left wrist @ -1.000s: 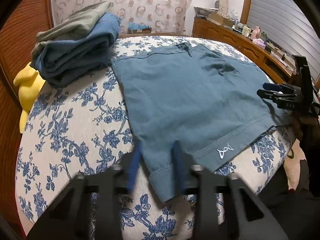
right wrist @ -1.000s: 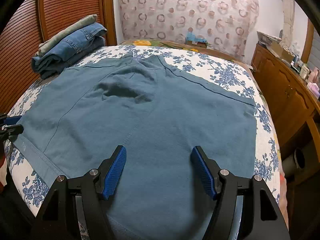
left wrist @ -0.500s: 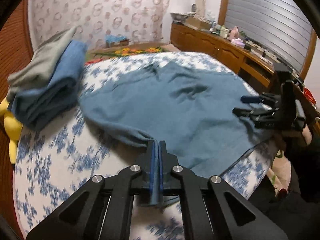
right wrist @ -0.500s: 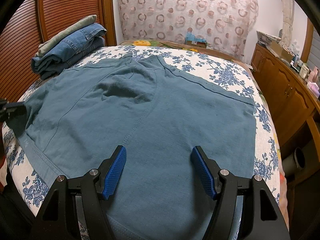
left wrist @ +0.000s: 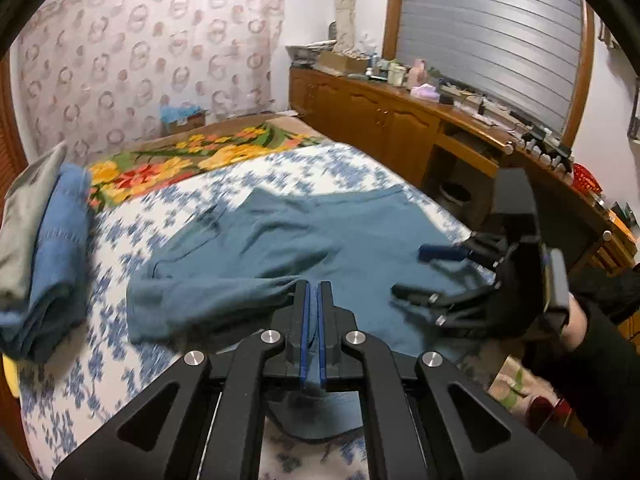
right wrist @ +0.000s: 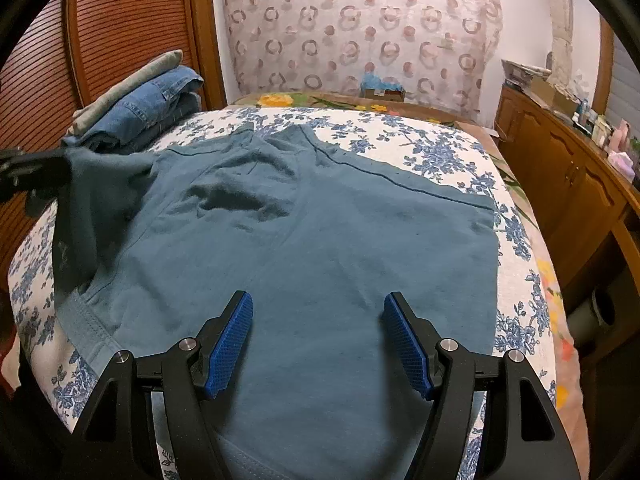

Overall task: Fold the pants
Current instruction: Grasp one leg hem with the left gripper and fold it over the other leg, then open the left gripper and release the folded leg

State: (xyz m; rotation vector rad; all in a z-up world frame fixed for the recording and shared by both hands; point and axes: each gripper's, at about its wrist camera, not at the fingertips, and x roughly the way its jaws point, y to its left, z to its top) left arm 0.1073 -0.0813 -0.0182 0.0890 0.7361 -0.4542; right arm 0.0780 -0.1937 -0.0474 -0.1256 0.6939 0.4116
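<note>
- On floral bedspread [right wrist: 440, 148]: pants [right wrist: 320, 240] corner now lifted higher, carried inward since earlier frame.
- Left gripper [left wrist: 313, 300] clamped on pants.
- Right gripper [right wrist: 318, 336] spread apart, unmoved.

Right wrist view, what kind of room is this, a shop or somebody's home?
Most likely a home bedroom: a bed with a floral cover, a stack of folded clothes by the wooden headboard, and a cluttered wooden sideboard along the wall.
</note>
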